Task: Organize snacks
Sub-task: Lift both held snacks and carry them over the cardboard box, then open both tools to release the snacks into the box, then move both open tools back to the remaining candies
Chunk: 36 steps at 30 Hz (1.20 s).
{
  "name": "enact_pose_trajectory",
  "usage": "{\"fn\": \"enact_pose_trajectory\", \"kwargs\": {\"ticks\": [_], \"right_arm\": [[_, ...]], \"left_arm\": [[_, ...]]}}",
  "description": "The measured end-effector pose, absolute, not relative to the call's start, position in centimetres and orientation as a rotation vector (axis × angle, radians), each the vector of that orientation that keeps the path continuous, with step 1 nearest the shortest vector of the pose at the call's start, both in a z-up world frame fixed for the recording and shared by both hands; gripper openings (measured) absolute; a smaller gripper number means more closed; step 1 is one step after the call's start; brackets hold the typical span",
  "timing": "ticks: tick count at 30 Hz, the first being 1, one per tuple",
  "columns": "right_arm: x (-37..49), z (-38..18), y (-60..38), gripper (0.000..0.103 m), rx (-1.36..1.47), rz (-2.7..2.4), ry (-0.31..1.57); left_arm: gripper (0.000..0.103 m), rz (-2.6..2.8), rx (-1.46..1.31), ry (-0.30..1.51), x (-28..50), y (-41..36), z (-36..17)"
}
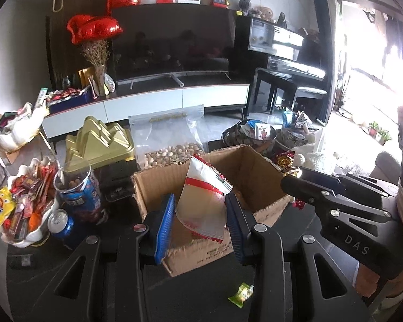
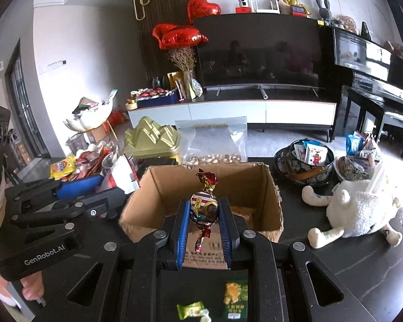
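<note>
- Nearest you on the dark counter (image 2: 362, 281), two loose pieces lie unsorted: a small green candy (image 2: 192, 311) and a green packet (image 2: 235, 299).
- Just above them, your right tool (image 2: 204, 216) is nearly closed and pinches a twist-wrapped candy (image 2: 204, 206) upright between its blue pads, over the near wall of the cardboard box (image 2: 271, 196).
- Your left tool (image 1: 200, 212) is partly closed on a red and white snack pouch (image 1: 202, 198), gripped by its sides and tilted above the same box.
- Inside the box you see mostly bare cardboard floor, so judging from that, little has been put away yet.
- Beyond the box stand a clear bag of nuts (image 2: 213, 145), a gold tin (image 2: 153, 139) and a white dish heaped with snacks (image 1: 27, 204) to the left, with patterned bowls of packets (image 2: 305, 165) to the right.
- Both held pieces look ready to drop in; the loose sweets near you are left to do.
</note>
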State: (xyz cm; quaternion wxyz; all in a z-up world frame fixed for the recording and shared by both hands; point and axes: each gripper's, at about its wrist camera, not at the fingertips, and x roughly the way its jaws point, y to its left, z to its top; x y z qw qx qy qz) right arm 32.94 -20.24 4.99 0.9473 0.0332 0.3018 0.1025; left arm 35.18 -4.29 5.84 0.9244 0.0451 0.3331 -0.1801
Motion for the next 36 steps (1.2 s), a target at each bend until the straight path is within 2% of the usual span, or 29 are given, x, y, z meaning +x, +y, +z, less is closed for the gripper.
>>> {"fn": "enact_pose_trajectory", "kwargs": {"ticks": [3,5,6,7,8,9,12,28,36], "right_arm": [[34.2,4.3,-20.4,0.022,0.075,0.203,0.621],[35.3,3.8,-20.5,0.023,0.087,0.188,0.614],[35.6,3.6,-20.6,0.026,0.09,0.181,0.612],[36.0,3.3,-20.8,0.033,0.102,0.168,0.62],[36.3,3.0,-21.0,0.055,0.119,0.145,0.634],[36.3,2.8,-21.3,0.064,0.128,0.124,0.635],[35.2,2.2,-21.5,0.064,0.086,0.042,0.604],[27.3,2.3,-20.4,0.064,0.085,0.054,0.595],[23.1,1.7,-20.4,0.064,0.134,0.04,0.587]], "left_arm": [[0.04,-0.372,0.082,0.704,36.9,-4.4,5.2],[0.048,-0.382,0.078,0.729,38.0,-4.5,4.7],[0.053,-0.375,0.08,0.748,38.7,-4.6,4.3],[0.054,-0.366,0.078,0.753,39.0,-4.5,4.1],[0.055,-0.36,0.078,0.755,39.2,-4.4,3.8],[0.057,-0.358,0.079,0.753,39.1,-4.3,3.7],[0.065,-0.358,0.089,0.735,37.8,-4.0,3.2],[0.073,-0.356,0.139,0.624,29.0,-2.9,4.1],[0.073,-0.406,0.126,0.624,24.9,-2.5,3.2]]}}
